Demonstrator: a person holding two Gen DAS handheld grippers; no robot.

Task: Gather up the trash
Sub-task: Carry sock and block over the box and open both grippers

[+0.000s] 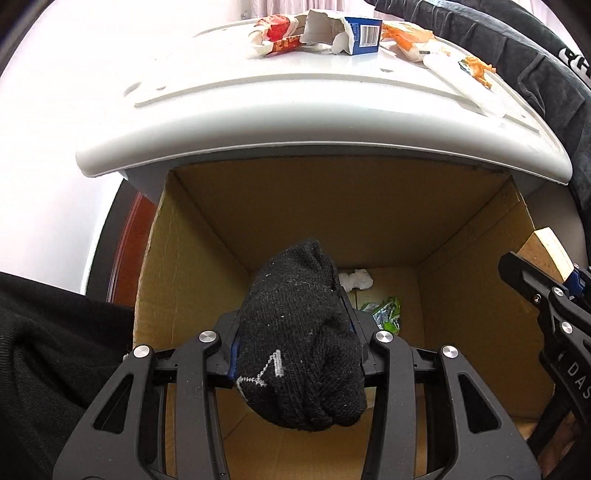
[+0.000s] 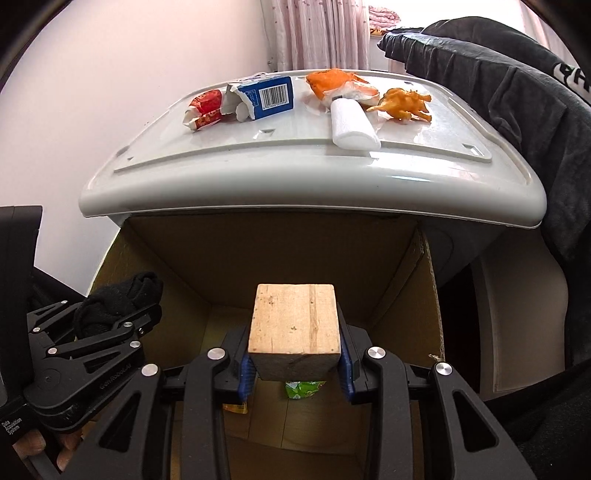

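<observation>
pink curtain (image 2: 317, 33) | dark jacket (image 2: 517, 96) right of white lid (image 2: 295, 192)

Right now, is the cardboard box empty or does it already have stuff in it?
Not empty. The cardboard box is open-topped, and on its floor lie a white crumpled tissue and a green wrapper.

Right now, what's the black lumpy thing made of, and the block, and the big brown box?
The black lump in the left hand-held gripper looks like knitted fabric, maybe a sock: fuzzy loops and lint show. The block in the right hand-held gripper looks like bare wood, pale with grain lines. The brown box looks like matte cardboard, with a rough cut edge.
</observation>
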